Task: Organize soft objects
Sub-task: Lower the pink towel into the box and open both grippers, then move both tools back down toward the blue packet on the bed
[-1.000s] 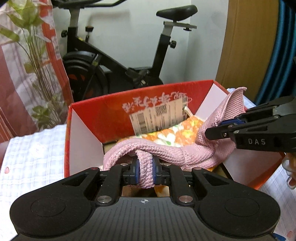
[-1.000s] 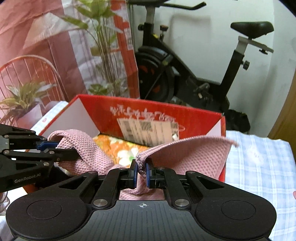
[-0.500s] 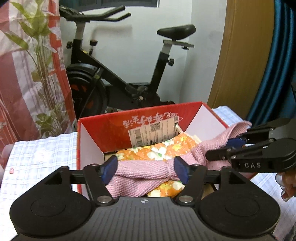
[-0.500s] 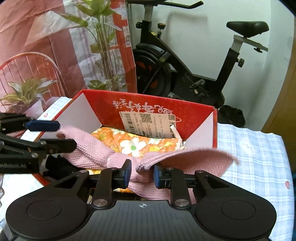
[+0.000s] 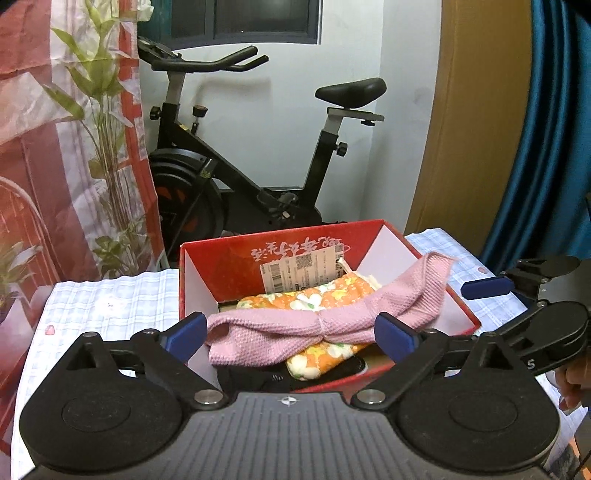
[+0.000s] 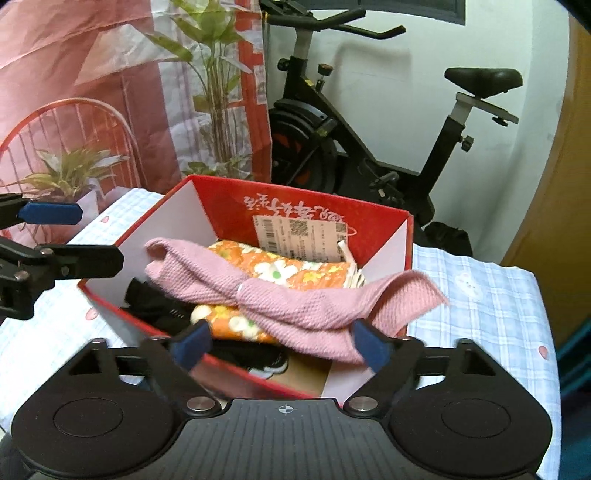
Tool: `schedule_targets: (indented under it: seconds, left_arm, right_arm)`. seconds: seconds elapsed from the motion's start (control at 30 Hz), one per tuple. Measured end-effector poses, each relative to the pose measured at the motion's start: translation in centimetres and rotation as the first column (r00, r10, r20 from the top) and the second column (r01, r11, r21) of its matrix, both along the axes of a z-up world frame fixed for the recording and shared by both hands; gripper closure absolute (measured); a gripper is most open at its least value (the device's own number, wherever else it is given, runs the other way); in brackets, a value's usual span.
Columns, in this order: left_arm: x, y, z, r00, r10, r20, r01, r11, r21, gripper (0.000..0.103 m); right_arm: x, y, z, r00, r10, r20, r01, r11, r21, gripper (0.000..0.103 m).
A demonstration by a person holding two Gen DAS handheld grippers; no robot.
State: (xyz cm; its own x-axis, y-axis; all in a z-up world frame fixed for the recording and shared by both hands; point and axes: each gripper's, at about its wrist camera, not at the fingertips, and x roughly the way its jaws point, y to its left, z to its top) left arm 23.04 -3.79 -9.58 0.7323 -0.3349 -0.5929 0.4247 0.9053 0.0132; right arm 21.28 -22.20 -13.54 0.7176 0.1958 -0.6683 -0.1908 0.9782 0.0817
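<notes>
left claw (image 5: 290,338): jaws opening, nothing pinched | right claw (image 6: 280,347): jaws opening, nothing pinched

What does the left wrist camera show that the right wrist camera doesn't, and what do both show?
Only the left wrist view: a window, a blue curtain and a hand behind the right gripper. Only the right wrist view: a red chair printed on the backdrop, and the left gripper. Both: the red box holding the pink towel and flowered cloth, and the bike. Both grippers' fingers are opening, off the towel.
</notes>
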Motion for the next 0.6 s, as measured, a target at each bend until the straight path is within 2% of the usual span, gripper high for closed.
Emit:
schedule_targets:
  seconds: [0.03,0.2,0.6]
  left_arm:
    - [-0.4,0.0,0.0,1.0,0.0,0.002,0.0,1.0,0.003,0.004]
    - [-2.3,0.1,-0.4,1.0,-0.003,-0.002,0.003,1.0,-0.001,0.004]
    - [-3.9,0.7,-3.9,0.996,0.012,-0.087,-0.013,1.0,-0.015,0.004]
  right_arm:
    - [-0.5,0.1,0.0,1.0,0.002,0.005,-0.002,1.0,-0.002,0.007]
    - [-2.9,1.0,-0.1,1.0,0.014,0.005,-0.014,1.0,-0.014,0.001]
    - [-6.1,2.1,-3.6,0.999,0.01,-0.044,-0.011,1.0,-0.029,0.001]
